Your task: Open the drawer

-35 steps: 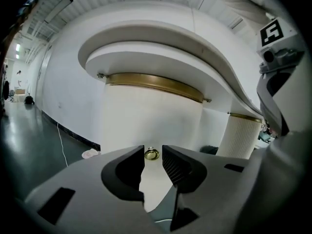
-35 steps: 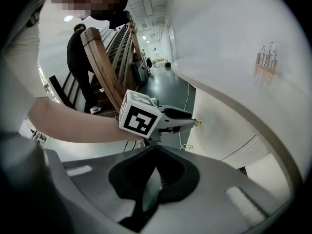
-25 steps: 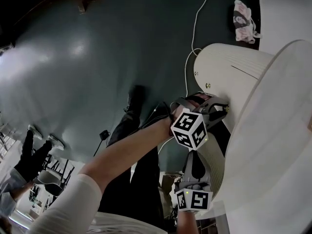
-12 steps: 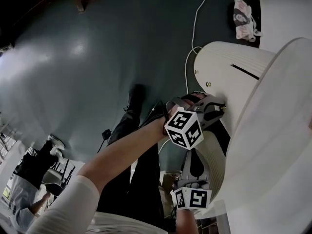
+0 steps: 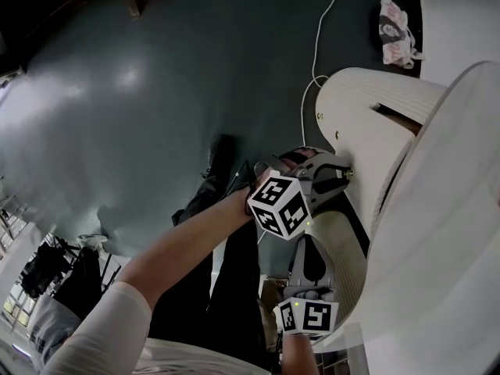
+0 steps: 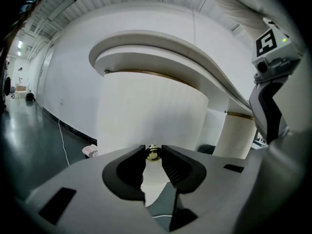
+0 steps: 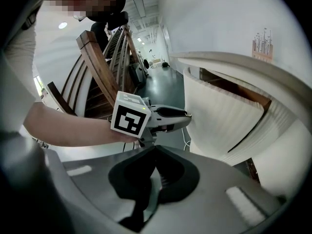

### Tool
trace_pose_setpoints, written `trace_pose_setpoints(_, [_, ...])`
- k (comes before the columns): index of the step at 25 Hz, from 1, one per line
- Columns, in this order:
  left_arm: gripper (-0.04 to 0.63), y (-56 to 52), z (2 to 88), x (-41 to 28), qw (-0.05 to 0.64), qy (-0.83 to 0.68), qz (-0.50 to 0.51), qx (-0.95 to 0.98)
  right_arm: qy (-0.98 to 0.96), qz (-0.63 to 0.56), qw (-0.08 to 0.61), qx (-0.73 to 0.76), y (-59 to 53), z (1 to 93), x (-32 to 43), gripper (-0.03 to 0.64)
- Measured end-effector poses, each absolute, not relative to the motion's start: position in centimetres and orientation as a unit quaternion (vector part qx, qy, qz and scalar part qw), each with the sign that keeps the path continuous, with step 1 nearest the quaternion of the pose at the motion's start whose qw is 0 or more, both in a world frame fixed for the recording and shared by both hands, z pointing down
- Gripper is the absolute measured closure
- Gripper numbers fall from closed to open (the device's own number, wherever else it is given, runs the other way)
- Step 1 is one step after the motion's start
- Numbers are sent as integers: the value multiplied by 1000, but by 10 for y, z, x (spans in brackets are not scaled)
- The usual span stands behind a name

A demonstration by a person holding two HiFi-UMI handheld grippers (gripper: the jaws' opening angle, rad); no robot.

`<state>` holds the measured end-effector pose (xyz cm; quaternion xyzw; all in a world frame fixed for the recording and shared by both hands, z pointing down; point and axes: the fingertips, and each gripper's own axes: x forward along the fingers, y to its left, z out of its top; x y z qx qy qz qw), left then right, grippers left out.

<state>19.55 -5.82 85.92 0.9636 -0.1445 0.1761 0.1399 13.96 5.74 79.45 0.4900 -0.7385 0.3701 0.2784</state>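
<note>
A curved white cabinet has a ribbed drawer front (image 5: 367, 123) with a small brass knob (image 6: 152, 152). My left gripper (image 5: 344, 174) is shut on that knob, one jaw on each side of it. The drawer stands partly pulled out: a dark gap (image 5: 398, 117) shows along its top, and brown wood inside (image 7: 229, 89) appears in the right gripper view. My right gripper (image 5: 309, 256) hangs low beside the cabinet's base, below the left one, its jaws shut with nothing between them (image 7: 155, 150). From there the left gripper (image 7: 170, 117) is seen reaching to the drawer front (image 7: 219, 116).
The cabinet's wide white top (image 5: 437, 233) overhangs at the right. A white cable (image 5: 316, 45) and a crumpled cloth (image 5: 394, 33) lie on the dark floor. A wooden chair (image 7: 105, 67) stands behind me. My own dark-trousered legs (image 5: 234, 287) are below the arms.
My left gripper has drawn leftward, away from the cabinet, with the knob in it. The drawer front came with it and the gap along its top widened. The right gripper stayed put.
</note>
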Motion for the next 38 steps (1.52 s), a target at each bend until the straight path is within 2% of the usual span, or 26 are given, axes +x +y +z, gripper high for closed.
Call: trace_pose_setpoints(38, [486,-15,861,89,153,-169,222,948,-777,340,294,441,102,783,77,606])
